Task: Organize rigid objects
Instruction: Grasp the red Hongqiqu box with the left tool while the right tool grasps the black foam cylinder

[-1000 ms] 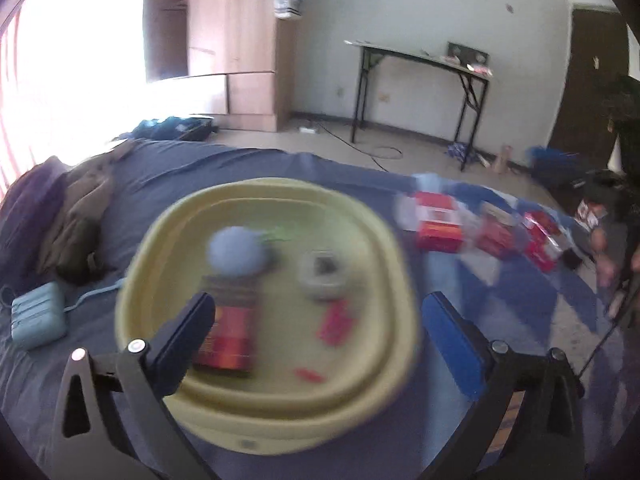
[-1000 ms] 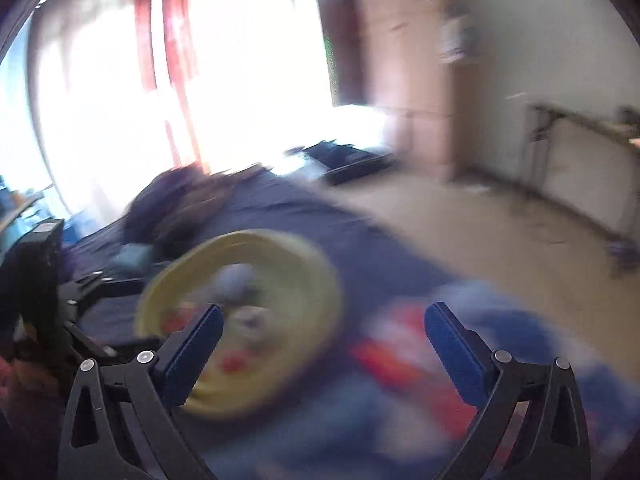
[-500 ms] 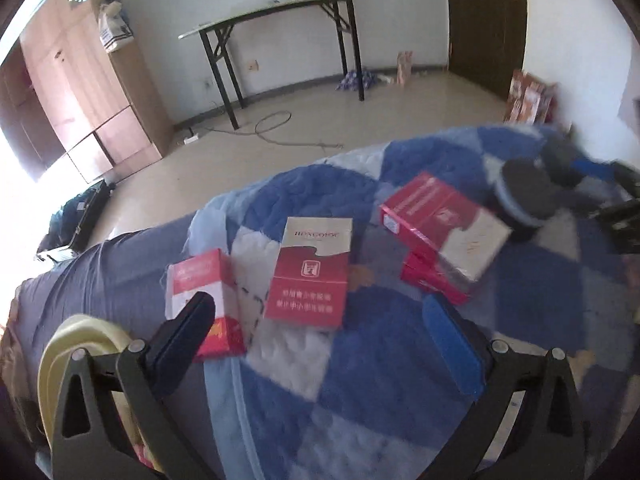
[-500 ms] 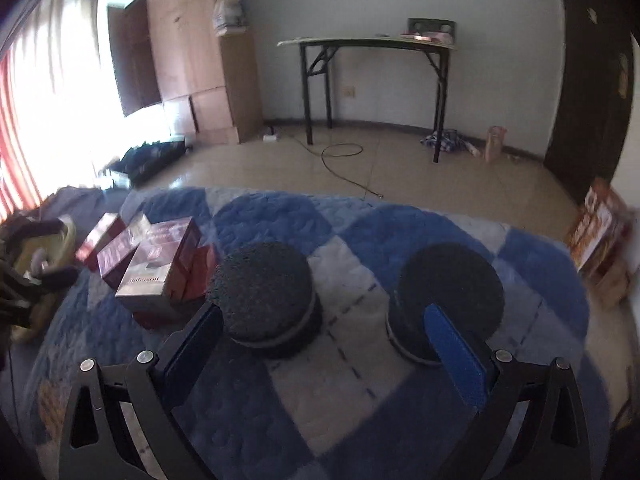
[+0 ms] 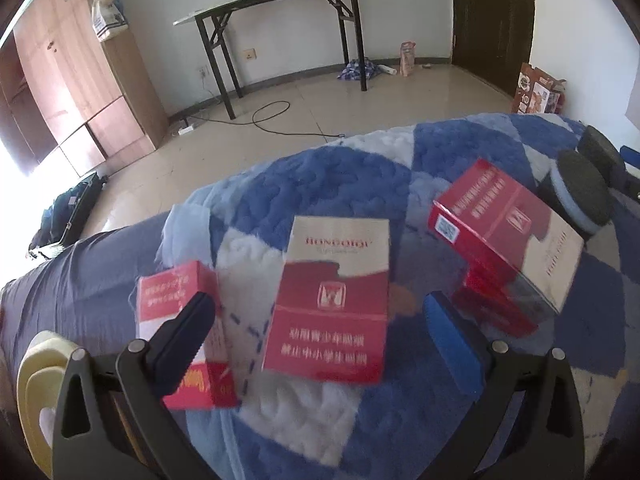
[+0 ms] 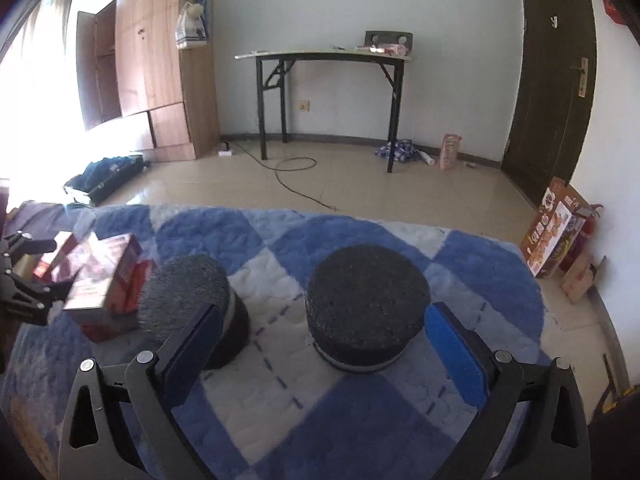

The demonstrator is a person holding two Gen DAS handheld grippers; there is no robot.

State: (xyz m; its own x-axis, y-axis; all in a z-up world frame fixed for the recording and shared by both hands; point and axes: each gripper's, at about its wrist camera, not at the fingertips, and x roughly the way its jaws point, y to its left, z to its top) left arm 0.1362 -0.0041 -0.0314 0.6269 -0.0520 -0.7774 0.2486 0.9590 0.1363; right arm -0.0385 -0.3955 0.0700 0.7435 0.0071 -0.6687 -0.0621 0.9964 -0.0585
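While both grippers hover spread wide and empty over the blue-and-white quilted bedspread (image 5: 332, 184), the pale yellow plastic basin (image 5: 34, 364) peeks in at its left edge, contents hidden. Before the left gripper (image 5: 320, 336) lie three red cardboard cigarette packs (image 5: 332, 300); before the right gripper (image 6: 324, 340), two round black foam-topped pads (image 6: 366, 300) sit near the foot edge.

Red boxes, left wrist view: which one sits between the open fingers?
The middle box, lying flat, gold band on top. The small box is behind the left finger; the stacked ones lie right.
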